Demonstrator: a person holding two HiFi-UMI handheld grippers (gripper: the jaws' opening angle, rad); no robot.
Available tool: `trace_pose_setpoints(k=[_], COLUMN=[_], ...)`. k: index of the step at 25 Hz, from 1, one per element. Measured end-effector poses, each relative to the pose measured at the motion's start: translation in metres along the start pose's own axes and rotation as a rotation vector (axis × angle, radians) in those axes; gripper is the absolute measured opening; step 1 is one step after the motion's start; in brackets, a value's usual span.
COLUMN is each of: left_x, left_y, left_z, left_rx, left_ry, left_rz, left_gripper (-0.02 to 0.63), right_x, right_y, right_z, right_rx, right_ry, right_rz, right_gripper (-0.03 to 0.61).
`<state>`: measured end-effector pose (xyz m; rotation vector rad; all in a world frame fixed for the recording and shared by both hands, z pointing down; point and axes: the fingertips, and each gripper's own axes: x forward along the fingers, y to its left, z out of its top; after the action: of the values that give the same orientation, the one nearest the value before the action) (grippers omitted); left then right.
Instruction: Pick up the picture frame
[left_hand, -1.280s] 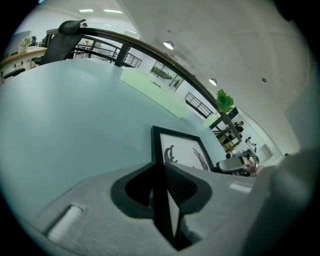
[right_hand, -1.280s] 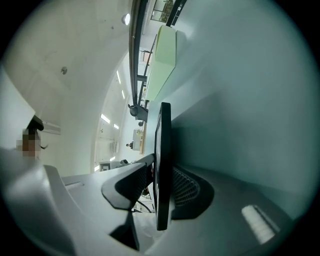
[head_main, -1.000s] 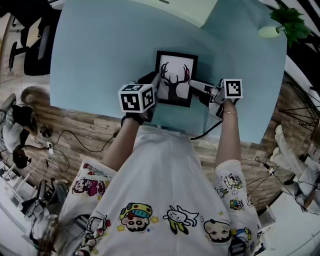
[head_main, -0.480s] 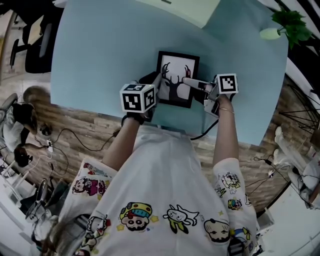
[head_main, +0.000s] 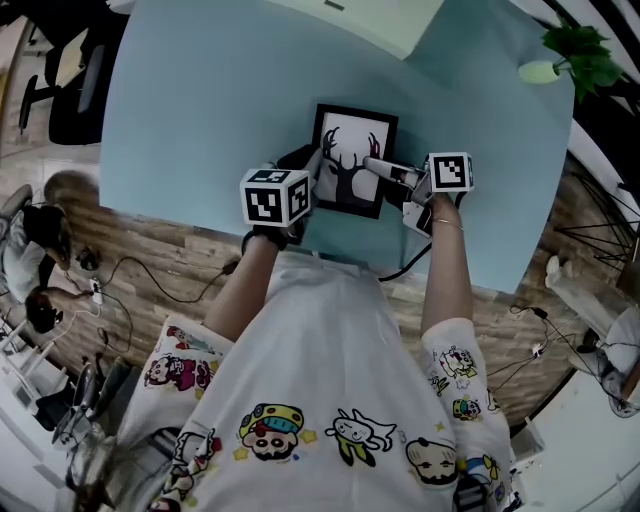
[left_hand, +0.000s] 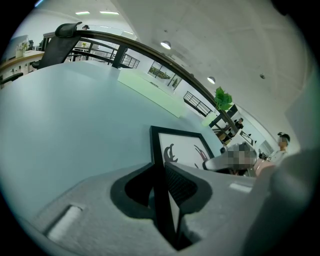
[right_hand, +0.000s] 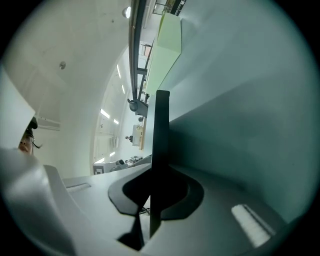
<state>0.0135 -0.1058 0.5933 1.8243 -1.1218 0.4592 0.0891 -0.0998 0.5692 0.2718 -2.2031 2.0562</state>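
The picture frame (head_main: 350, 160), black-edged with a dark antlered-deer print on white, rests on the light blue table (head_main: 200, 100) just in front of the person. My left gripper (head_main: 312, 175) is shut on its left edge; the left gripper view shows the black edge (left_hand: 159, 160) clamped between the jaws. My right gripper (head_main: 372, 165) reaches in from the right, its jaws closing over the frame's right edge. In the right gripper view that edge (right_hand: 161, 130) stands upright in the slot, with the jaws tight against it.
A pale green box (head_main: 370, 20) lies at the table's far edge, and a potted plant (head_main: 575, 45) stands at the far right corner. A dark office chair (head_main: 70, 90) is beside the table's left side. Cables trail over the wooden floor (head_main: 150, 280).
My right gripper has slid a little to the left onto the frame's right edge and its jaws have narrowed on it. The left gripper and the frame have stayed put.
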Motion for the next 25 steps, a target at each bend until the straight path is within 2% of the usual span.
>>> trace_pose_setpoints(k=[3, 9, 19, 25], left_x=[0.000, 0.000, -0.015, -0.028], left_y=[0.000, -0.001, -0.004, -0.010], left_z=[0.000, 0.000, 0.025, 0.041], left_rx=[0.005, 0.036, 0.082, 0.119], left_ry=[0.001, -0.005, -0.085, -0.128], left_rz=[0.000, 0.007, 0.011, 0.000], left_gripper=[0.066, 0.069, 0.075, 0.075], right_x=[-0.006, 0.000, -0.004, -0.005], right_y=[-0.011, 0.009, 0.015, 0.037], right_z=[-0.002, -0.001, 0.001, 0.005], right_rx=[0.021, -0.004, -0.027, -0.066], right_ry=[-0.010, -0.036, -0.056, -0.103], right_rz=[-0.060, 0.043, 0.015, 0.025], right_gripper=[0.035, 0.034, 0.032, 0.032])
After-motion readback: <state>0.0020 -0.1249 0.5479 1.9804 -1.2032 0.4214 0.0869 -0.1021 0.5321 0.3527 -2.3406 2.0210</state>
